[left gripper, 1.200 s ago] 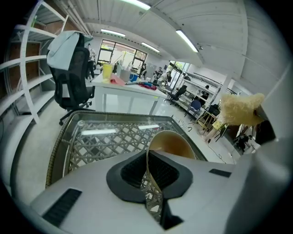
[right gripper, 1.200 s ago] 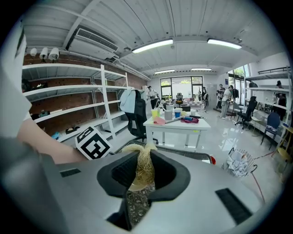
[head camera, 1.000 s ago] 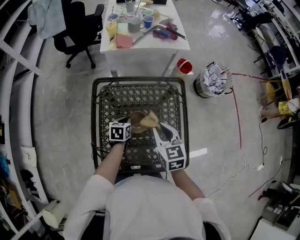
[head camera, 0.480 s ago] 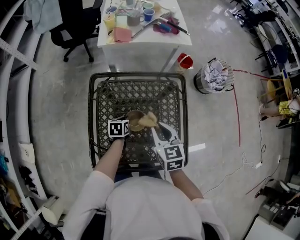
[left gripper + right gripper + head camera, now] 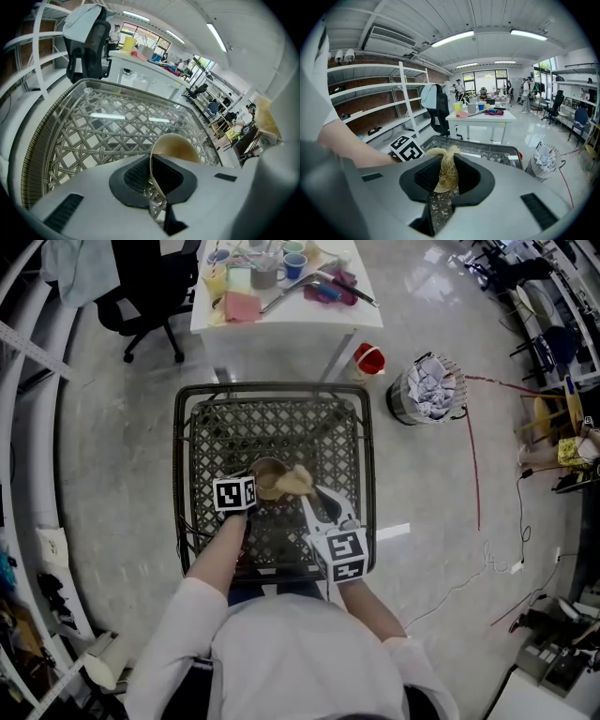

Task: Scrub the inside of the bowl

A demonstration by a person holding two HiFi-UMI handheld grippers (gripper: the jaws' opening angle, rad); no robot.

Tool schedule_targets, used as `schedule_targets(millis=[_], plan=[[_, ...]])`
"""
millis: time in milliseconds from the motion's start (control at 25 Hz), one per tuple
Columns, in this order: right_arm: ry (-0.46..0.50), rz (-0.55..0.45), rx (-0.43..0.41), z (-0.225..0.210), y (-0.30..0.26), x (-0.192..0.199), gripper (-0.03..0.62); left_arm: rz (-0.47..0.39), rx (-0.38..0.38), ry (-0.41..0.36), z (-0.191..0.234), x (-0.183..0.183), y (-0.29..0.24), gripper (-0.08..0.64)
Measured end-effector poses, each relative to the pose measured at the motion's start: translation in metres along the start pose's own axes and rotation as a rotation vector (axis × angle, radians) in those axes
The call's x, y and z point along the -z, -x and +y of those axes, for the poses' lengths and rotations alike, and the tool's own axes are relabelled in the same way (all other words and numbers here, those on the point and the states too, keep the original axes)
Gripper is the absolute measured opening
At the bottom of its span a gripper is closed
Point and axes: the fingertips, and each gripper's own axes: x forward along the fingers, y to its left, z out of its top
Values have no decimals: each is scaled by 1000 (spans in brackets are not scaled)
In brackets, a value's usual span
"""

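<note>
A tan bowl [image 5: 268, 480] is held over the wicker table [image 5: 272, 423], tilted. My left gripper [image 5: 253, 487] is shut on its near rim. In the left gripper view the thin bowl wall [image 5: 174, 146] runs between the pads of the left gripper [image 5: 153, 180]. My right gripper [image 5: 310, 491] is shut on a straw-coloured fibre scrubber [image 5: 296, 481], which sits at the bowl's right edge. In the right gripper view the scrubber [image 5: 446, 169] is pinched in the right gripper [image 5: 444, 183], and the left gripper's marker cube [image 5: 407, 148] shows just beyond.
The table has a glass top over dark lattice [image 5: 93, 124] and a raised rim. Beyond it stand a white desk [image 5: 281, 296] with cups and tools, an office chair [image 5: 150, 282], a red bucket [image 5: 369, 361] and a bin of crumpled paper [image 5: 429, 395]. Shelving lines the left.
The left gripper with the bowl has sunk a little toward the table top. The right gripper and scrubber stay beside the bowl's right rim.
</note>
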Motion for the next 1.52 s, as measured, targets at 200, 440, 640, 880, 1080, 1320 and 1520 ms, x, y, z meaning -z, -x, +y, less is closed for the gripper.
schedule_targets(millis=[200,440,640,880,1080,1320,1520], plan=[[-1,1,-3,-2,0,0,87,-4,14,9,-4,-2,-3,43],[1,1,-11,0,-2,0,87,-10,47,22,-7,-1,-3,43],[2,-1,-19,1,-2,0,87,-37,69,25,-12,-6,0,44],[8,-13,-19,4,0,-4,87,-52,69,25,-10,-7,8,44],[18,-28,-8,4,2,-10,87,-82,75,11,-10,-14,18,43],[22,-52,-9,9,5,-19,87,-132,89,-52,-19,-25,39,43],[31,-76,-8,17,7,-29,87,-198,106,-94,-25,-42,61,43]])
